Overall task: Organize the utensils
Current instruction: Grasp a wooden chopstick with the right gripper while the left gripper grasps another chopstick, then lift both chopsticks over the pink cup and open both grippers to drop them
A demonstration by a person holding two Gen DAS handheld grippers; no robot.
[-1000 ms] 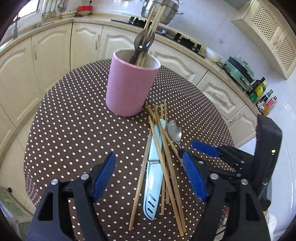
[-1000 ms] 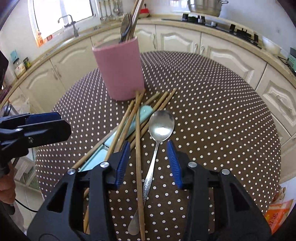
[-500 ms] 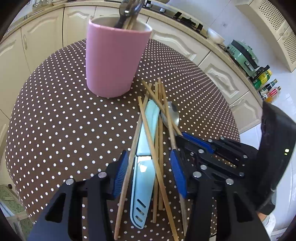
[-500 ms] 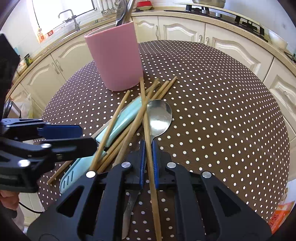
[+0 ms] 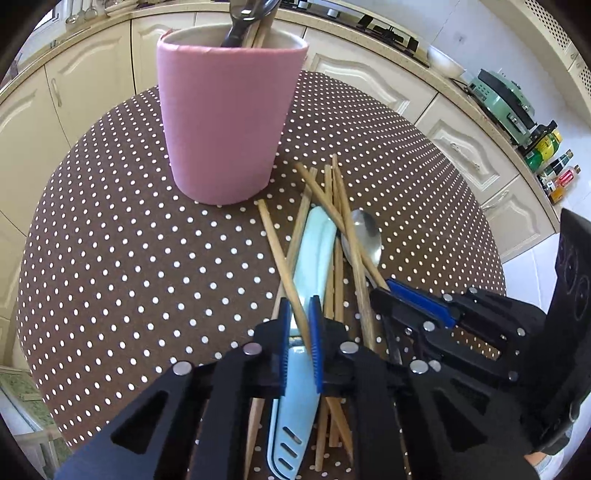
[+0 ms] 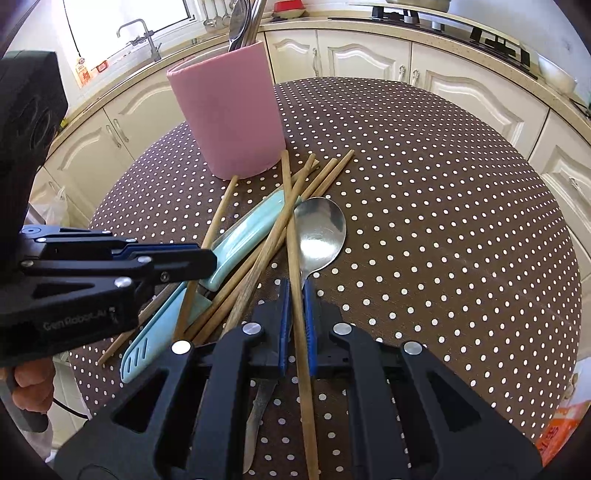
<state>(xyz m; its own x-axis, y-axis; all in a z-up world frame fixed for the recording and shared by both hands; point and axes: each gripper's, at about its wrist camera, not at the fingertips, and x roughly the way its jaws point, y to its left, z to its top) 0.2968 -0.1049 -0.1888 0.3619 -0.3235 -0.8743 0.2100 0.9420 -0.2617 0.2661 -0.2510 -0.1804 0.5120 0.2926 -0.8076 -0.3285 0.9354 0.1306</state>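
A pink cup (image 5: pixel 225 122) (image 6: pixel 229 114) with a spoon and chopsticks in it stands on the dotted brown table (image 5: pixel 110 258). In front of it lies a pile of several wooden chopsticks, a light-blue knife (image 5: pixel 317 240) (image 6: pixel 251 225) and a metal spoon (image 5: pixel 364 236) (image 6: pixel 319 232). My left gripper (image 5: pixel 299 328) (image 6: pixel 207 258) is low over the knife, its jaws closing onto one chopstick (image 5: pixel 280 258). My right gripper (image 6: pixel 295 317) (image 5: pixel 384 291) is shut on another chopstick (image 6: pixel 288 206). The spoon's handle runs beneath its pads; whether it is pinched too is unclear.
Cream cabinets and a counter curve round behind the table. A hob, a white bowl, a green appliance (image 5: pixel 502 99) and bottles (image 5: pixel 554 173) stand on the right. A sink tap (image 6: pixel 140 33) is at the back left. A person's hand (image 6: pixel 29 380) holds the left gripper.
My left gripper came forward and down over the pile and its wide jaws closed round a chopstick. My right gripper's jaws went from partly open to closed on a chopstick; its hand hardly moved.
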